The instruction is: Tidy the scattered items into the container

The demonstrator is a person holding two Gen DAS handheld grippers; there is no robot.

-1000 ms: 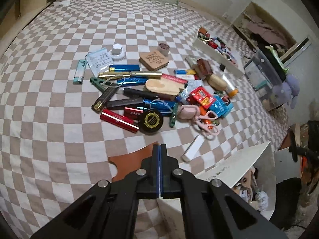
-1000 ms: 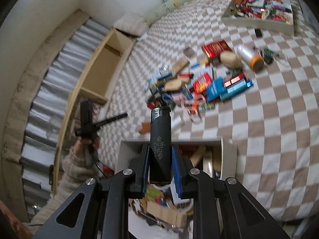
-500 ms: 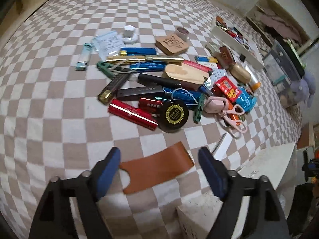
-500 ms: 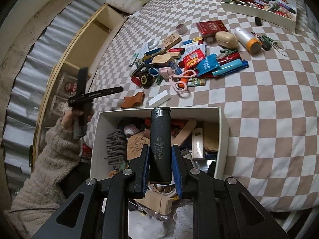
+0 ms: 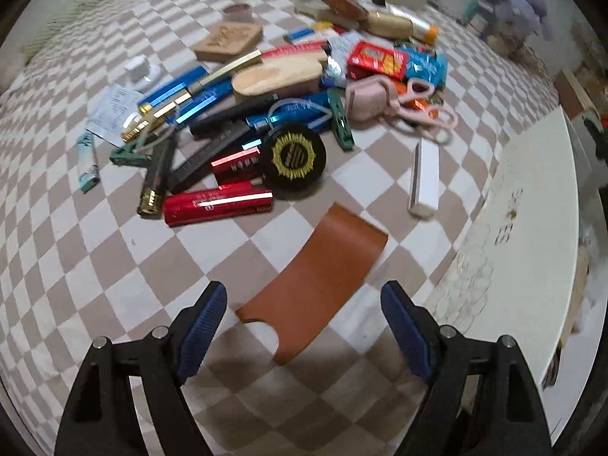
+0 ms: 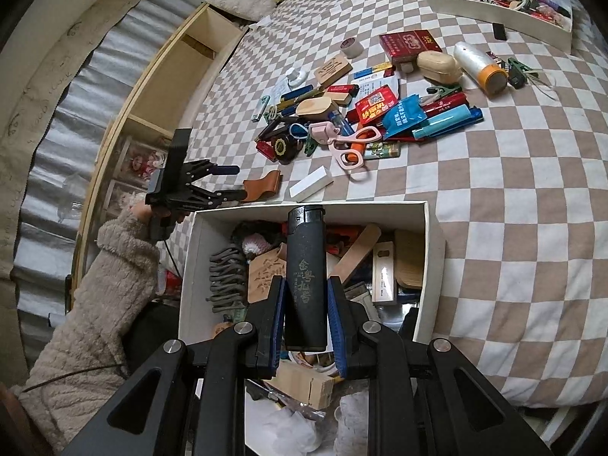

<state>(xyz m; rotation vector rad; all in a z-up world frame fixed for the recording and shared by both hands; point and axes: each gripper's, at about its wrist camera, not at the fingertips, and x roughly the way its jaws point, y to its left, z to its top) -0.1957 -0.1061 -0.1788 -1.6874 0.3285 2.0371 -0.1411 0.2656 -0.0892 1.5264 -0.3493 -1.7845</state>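
My left gripper [image 5: 304, 326] is open, its blue pads either side of the near end of a brown leather sleeve [image 5: 319, 281] lying on the checkered bedspread. In the right wrist view the left gripper [image 6: 231, 182] sits at the sleeve [image 6: 262, 190]. My right gripper [image 6: 304, 292] is shut on a black lighter [image 6: 306, 277], held upright over the white box [image 6: 429, 266], which holds several items. A pile of scattered items [image 5: 288, 114] lies beyond the sleeve, with a red lighter [image 5: 218, 205] and a black round tin [image 5: 294, 157] nearest.
A white eraser-like block [image 5: 425, 178] lies right of the sleeve. The white box's wall [image 5: 524, 235] stands at the right in the left wrist view. A second filled white tray [image 6: 501, 0] sits far back on the bed. A wooden shelf [image 6: 159, 87] lines the bed's left side.
My left gripper has opened and moved down to straddle the brown sleeve. My right gripper has carried the black lighter over the white box.
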